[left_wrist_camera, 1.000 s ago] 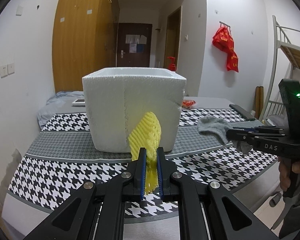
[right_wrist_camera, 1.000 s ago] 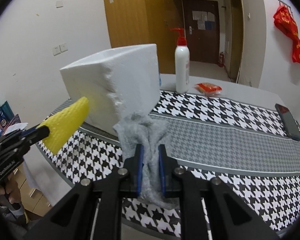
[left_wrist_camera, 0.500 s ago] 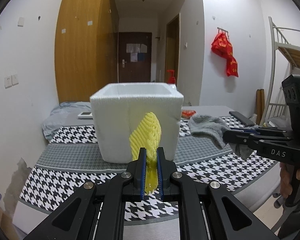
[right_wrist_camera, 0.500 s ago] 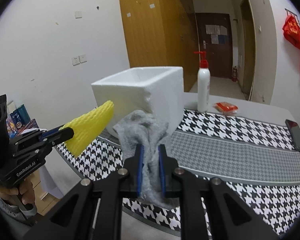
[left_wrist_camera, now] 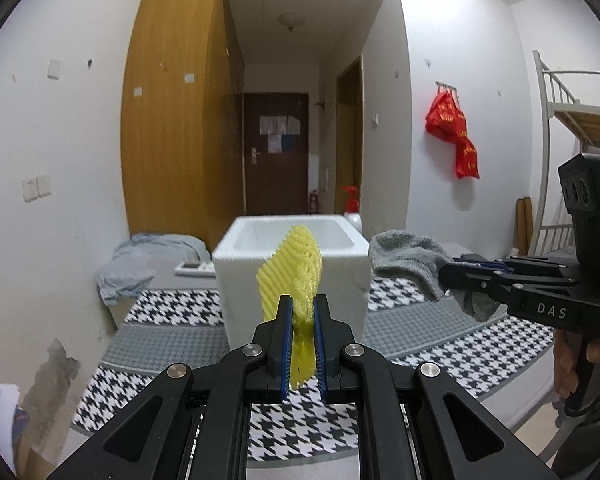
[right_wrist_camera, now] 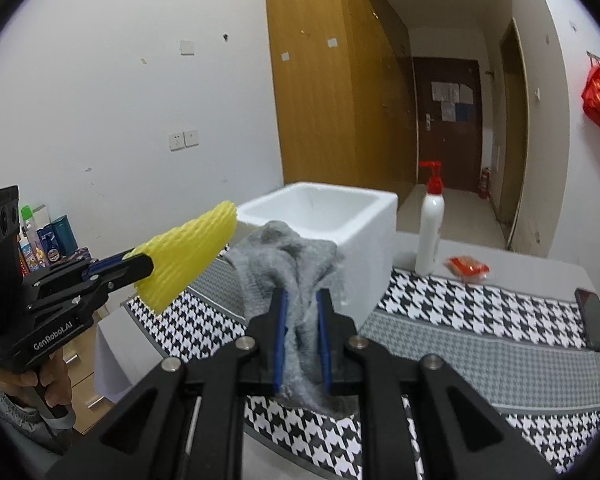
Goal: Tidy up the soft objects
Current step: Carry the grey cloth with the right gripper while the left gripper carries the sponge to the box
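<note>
My left gripper (left_wrist_camera: 301, 312) is shut on a yellow foam net sleeve (left_wrist_camera: 294, 272) and holds it in the air in front of a white foam box (left_wrist_camera: 260, 280). The sleeve also shows in the right wrist view (right_wrist_camera: 188, 256). My right gripper (right_wrist_camera: 302, 316) is shut on a grey sock (right_wrist_camera: 288, 256), held in the air just in front of the box (right_wrist_camera: 364, 248). In the left wrist view the sock (left_wrist_camera: 408, 256) hangs from the right gripper (left_wrist_camera: 456, 270) beside the box's right top corner. The box's open top shows white inner walls; its bottom is hidden.
The box stands on a houndstooth cloth (right_wrist_camera: 480, 320) over a table. A white pump bottle with a red top (right_wrist_camera: 430, 224), a red packet (right_wrist_camera: 466, 268) and a dark phone (right_wrist_camera: 592, 318) lie to the right. A crumpled blue-grey cloth (left_wrist_camera: 140, 260) and a remote (left_wrist_camera: 194, 268) sit at the back left.
Both grippers have risen with their loads, so the box's open top now shows in both views. The sleeve and the sock now sit at rim height.
</note>
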